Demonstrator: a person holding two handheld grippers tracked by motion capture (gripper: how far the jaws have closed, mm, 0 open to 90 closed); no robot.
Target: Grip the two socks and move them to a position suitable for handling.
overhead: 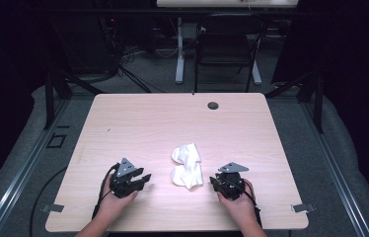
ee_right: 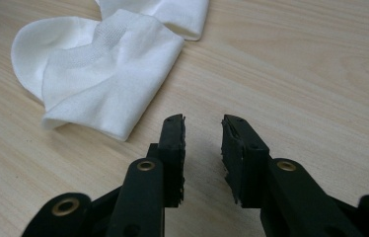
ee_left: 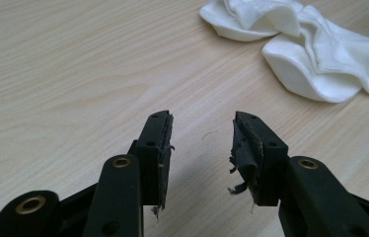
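Observation:
Two white socks lie crumpled together near the middle of the light wooden table (overhead: 143, 123), one sock (overhead: 185, 153) just behind the other (overhead: 188, 176). My left gripper (overhead: 145, 178) rests low on the table to their left, jaws apart. In the left gripper view this gripper (ee_left: 203, 138) has bare wood between its worn pads, and the socks (ee_left: 320, 59) lie ahead to the right. My right gripper (overhead: 213, 181) sits to the right of the socks. Its jaws (ee_right: 203, 140) stand apart over bare wood, with the nearer sock (ee_right: 98, 69) ahead to the left.
A round cable hole (overhead: 213, 105) sits near the table's far edge. Beyond the table stand a black chair (overhead: 227, 44) and a white desk leg (overhead: 179, 49). Black frame posts (overhead: 49, 94) flank the table, and metal clips hold its front corners.

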